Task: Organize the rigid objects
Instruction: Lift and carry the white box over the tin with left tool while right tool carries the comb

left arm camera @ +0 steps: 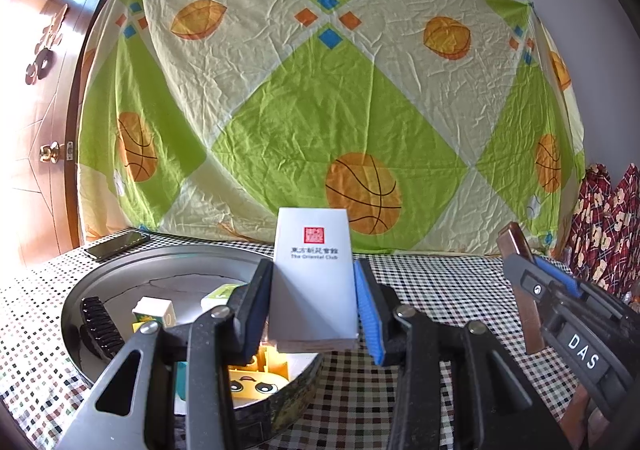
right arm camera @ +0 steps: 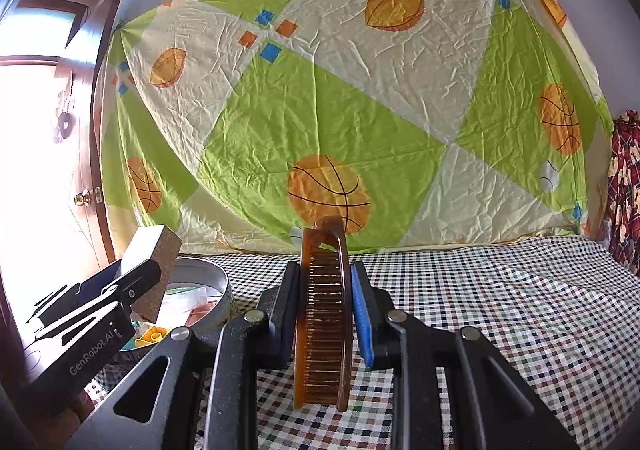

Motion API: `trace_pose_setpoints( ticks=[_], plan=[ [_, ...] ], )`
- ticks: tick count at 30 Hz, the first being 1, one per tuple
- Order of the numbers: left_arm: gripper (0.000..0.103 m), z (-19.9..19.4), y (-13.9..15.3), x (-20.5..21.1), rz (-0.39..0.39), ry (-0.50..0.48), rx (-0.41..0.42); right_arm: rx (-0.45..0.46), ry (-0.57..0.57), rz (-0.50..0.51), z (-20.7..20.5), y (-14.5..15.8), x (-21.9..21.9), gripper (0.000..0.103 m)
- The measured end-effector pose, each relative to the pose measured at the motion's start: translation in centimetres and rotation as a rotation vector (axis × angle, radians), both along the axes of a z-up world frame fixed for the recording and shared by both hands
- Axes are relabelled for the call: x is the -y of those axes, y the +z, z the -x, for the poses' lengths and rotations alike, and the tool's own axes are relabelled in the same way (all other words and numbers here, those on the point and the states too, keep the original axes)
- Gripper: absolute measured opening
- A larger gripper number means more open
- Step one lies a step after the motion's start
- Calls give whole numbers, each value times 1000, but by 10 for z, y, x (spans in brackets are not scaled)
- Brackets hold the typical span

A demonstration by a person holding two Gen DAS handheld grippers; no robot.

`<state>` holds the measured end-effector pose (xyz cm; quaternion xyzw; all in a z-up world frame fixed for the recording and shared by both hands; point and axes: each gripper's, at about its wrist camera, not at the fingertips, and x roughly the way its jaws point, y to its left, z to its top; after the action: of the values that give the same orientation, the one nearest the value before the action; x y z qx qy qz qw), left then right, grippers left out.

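Observation:
My left gripper (left arm camera: 314, 300) is shut on a white notepad (left arm camera: 313, 278) with a red seal and holds it upright above the right rim of a round metal tray (left arm camera: 120, 270). The tray holds a black comb (left arm camera: 98, 324), small white-green boxes (left arm camera: 154, 312) and a yellow toy (left arm camera: 256, 380). My right gripper (right arm camera: 326, 310) is shut on a brown translucent comb (right arm camera: 322, 314) and holds it on edge above the checkered tablecloth. In the right wrist view the left gripper (right arm camera: 120, 290) with the notepad (right arm camera: 154, 266) is at the left over the tray (right arm camera: 216, 282).
A checkered cloth (right arm camera: 500, 310) covers the table. A black phone (left arm camera: 118, 246) lies behind the tray. A green-and-cream sheet (left arm camera: 320, 97) hangs behind the table. A wooden door (left arm camera: 36, 129) is at left, red patterned fabric (left arm camera: 600, 226) at right.

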<state>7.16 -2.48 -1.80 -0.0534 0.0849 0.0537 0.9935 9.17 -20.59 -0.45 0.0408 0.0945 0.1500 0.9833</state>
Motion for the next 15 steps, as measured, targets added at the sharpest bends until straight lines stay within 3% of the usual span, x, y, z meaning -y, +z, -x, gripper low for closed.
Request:
trace_pose_setpoints(
  ticks=[15],
  plan=[
    [40, 5, 1, -17, 11, 21, 16, 6, 40, 20, 1, -1, -20, 27]
  ],
)
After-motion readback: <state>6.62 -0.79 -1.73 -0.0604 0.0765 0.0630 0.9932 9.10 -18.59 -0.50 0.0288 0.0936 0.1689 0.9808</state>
